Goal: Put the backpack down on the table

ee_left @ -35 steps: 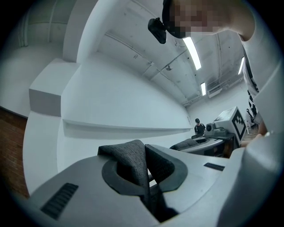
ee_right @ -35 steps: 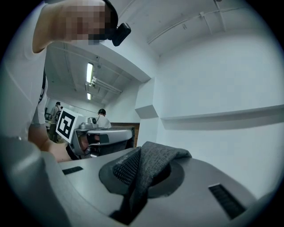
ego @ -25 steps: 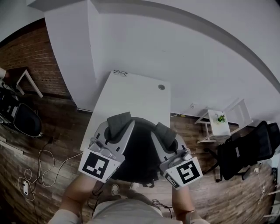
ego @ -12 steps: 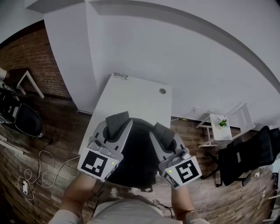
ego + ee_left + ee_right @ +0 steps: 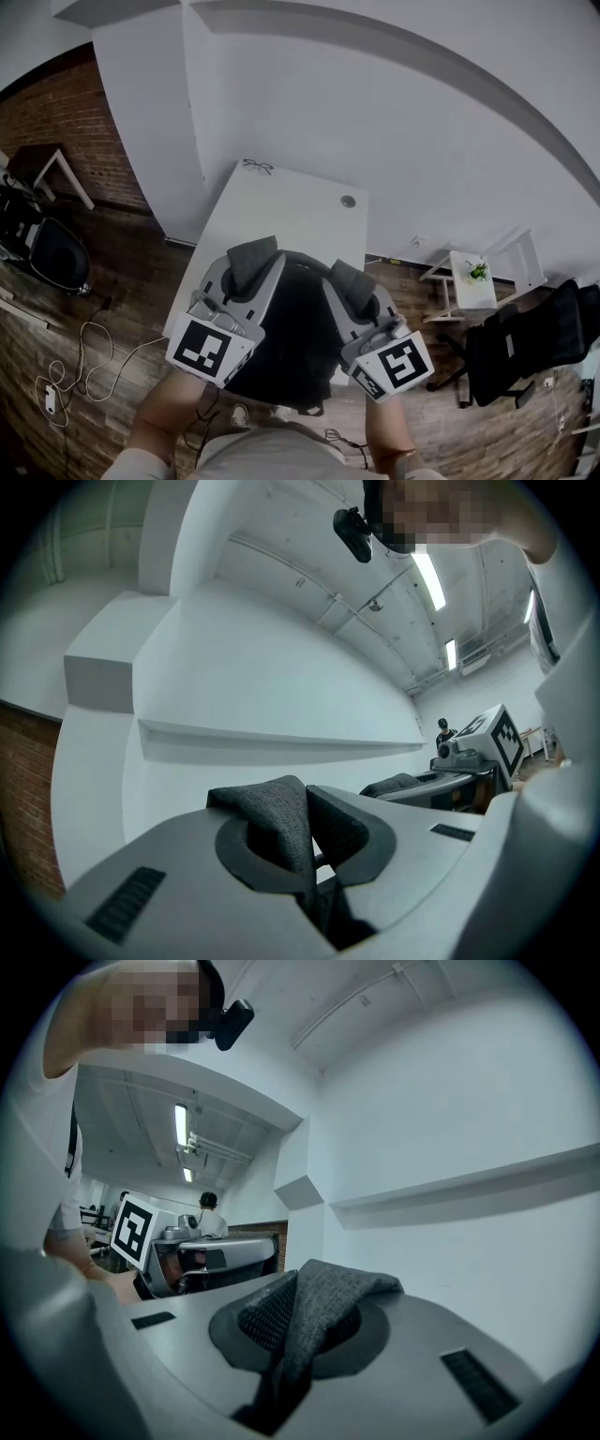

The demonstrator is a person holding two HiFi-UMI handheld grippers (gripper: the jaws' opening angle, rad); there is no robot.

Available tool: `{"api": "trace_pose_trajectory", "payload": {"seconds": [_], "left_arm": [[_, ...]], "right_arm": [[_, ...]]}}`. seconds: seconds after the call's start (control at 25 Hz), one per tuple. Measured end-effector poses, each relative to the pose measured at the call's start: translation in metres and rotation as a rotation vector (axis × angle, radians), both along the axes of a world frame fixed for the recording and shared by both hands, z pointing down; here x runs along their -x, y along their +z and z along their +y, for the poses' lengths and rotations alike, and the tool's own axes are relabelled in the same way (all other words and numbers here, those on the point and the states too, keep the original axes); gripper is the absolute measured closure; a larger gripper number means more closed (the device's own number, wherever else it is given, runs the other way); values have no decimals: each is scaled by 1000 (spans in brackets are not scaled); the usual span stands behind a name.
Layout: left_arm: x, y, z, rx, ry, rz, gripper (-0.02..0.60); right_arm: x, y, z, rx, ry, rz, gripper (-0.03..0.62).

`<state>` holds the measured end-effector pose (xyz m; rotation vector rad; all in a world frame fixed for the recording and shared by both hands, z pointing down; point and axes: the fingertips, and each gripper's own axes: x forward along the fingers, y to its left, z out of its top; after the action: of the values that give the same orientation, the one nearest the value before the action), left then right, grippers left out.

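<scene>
The person is holding a black backpack (image 5: 291, 328) up between the two claws, at the near end of a white surface (image 5: 281, 211). The left claw (image 5: 246, 274) is clamping a padded grey strap (image 5: 251, 255) of the pack. In the left gripper view its jaws are standing almost together, with the folded fabric (image 5: 281, 822) pinched between them and sticking up past the tips. The right claw (image 5: 354, 292) is doing the same with a second grey strap (image 5: 349, 277). In the right gripper view the woven cloth (image 5: 314, 1312) is bunching out of the narrow gap between the nearly closed jaws.

The pack's body is hanging between the claws. Its upper part is lying over the near edge of the surface and its lower part is reaching back toward the person, above the wooden floor (image 5: 122, 300). Whether it is touching the surface cannot be told.

A pair of eyeglasses (image 5: 255, 166) is lying at the far edge of the surface, against the white wall (image 5: 375, 112), and a round cable port (image 5: 348, 201) is showing near the far right corner. A black office chair (image 5: 52, 258) is standing to the left by a brick wall (image 5: 56, 122), with cables (image 5: 80, 361) trailing on the floor. To the right, a small white side table (image 5: 469, 281) is carrying a potted plant (image 5: 479, 270).
</scene>
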<state>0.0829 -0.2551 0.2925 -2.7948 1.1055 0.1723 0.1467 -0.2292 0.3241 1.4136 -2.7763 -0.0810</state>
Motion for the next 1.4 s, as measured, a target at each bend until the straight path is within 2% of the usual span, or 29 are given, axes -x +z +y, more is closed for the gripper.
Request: {"api": "trace_pose_trajectory", "payload": {"seconds": [0.76, 1.0, 1.4], "left_arm": [[-12, 5, -52, 13, 2, -8, 535], [-16, 33, -69, 31, -33, -26, 535], [-12, 59, -76, 65, -50, -32, 535]], "right_arm": [[-21, 6, -62, 31, 22, -21, 537], [-23, 31, -80, 43, 41, 56, 537], [-17, 51, -87, 56, 43, 81, 536]]}}
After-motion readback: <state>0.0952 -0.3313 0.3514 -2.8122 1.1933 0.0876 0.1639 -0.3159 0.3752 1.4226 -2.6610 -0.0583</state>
